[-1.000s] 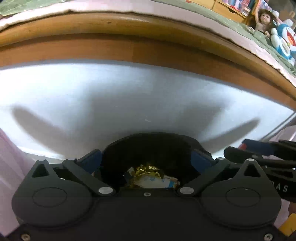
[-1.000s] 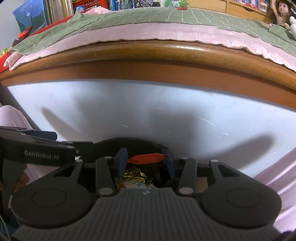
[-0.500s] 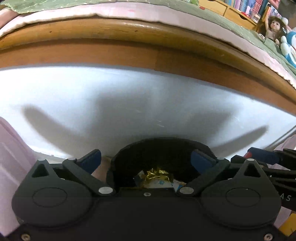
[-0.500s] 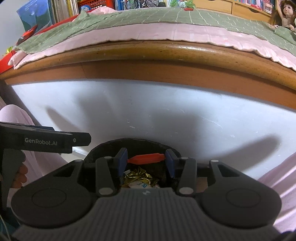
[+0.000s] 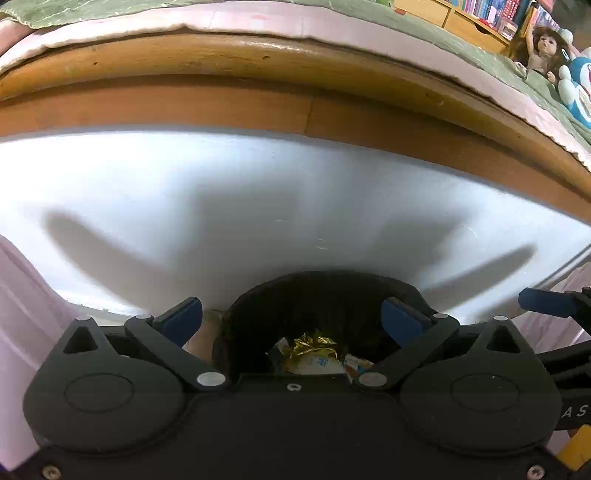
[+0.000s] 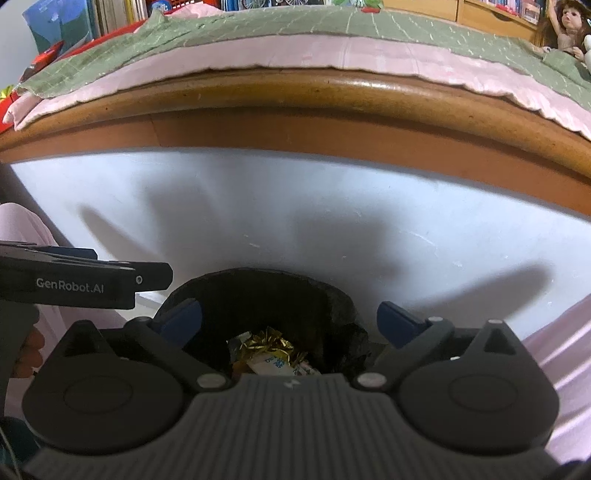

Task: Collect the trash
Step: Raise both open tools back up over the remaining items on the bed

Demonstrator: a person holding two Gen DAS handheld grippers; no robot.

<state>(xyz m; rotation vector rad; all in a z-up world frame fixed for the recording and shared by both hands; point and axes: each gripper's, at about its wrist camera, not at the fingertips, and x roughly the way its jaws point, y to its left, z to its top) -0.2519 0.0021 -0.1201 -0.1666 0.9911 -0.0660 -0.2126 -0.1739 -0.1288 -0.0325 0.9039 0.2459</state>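
A black bin (image 5: 325,280) stands on the pale floor right below both grippers. Inside lie a crumpled gold wrapper (image 5: 314,341) and a white printed packet (image 5: 317,363). My left gripper (image 5: 291,312) hangs open over the bin's mouth with nothing between its blue pads. In the right wrist view the same bin (image 6: 258,275) holds the gold wrapper (image 6: 267,341). My right gripper (image 6: 290,315) is above it, its jaws opening wide and empty. The left gripper (image 6: 85,284) shows side-on at the left edge.
A wooden bed frame (image 6: 332,92) runs across the back, topped by a pink sheet and a green quilt (image 6: 295,26). A doll (image 5: 543,48) and a blue toy (image 5: 576,92) sit on the bed. Pink cloth (image 6: 561,350) flanks the bin on both sides.
My right gripper held an orange piece between its pads above the bin; now the jaws stand wide apart and the piece is out of sight. The left gripper stayed open.
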